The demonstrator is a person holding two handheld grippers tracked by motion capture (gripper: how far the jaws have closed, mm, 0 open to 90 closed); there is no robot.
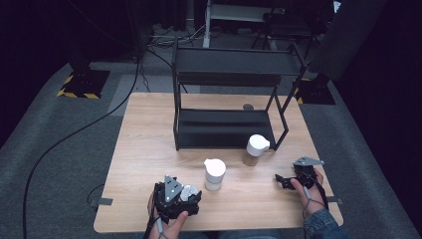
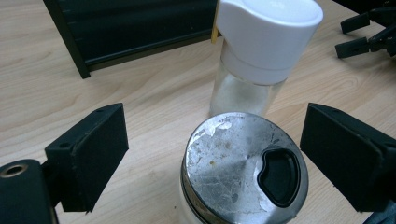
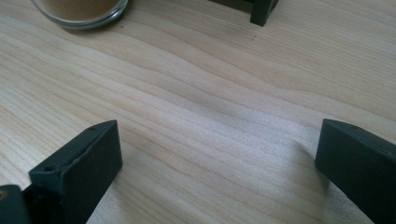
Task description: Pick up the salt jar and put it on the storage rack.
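Note:
A small jar with a scuffed silver lid (image 2: 233, 168) stands on the wooden table (image 1: 149, 164) between the jaws of my left gripper (image 2: 217, 128). Its jaws are open, with a clear gap at the left pad (image 2: 95, 154). From above, that gripper (image 1: 183, 198) and the silver-lidded jar (image 1: 189, 191) sit near the front edge. Just beyond stands a clear jar with a white cap (image 2: 266, 42) (image 1: 214, 174). My right gripper (image 1: 281, 180) is open at the front right, its jaws (image 3: 217, 154) over bare wood.
A black two-tier rack (image 1: 234, 124) stands at the back of the table. A second white-capped jar (image 1: 256, 149) with brown contents (image 3: 79, 9) is at the rack's right front leg (image 3: 261, 11). The right gripper (image 2: 369, 32) is also in the left gripper view.

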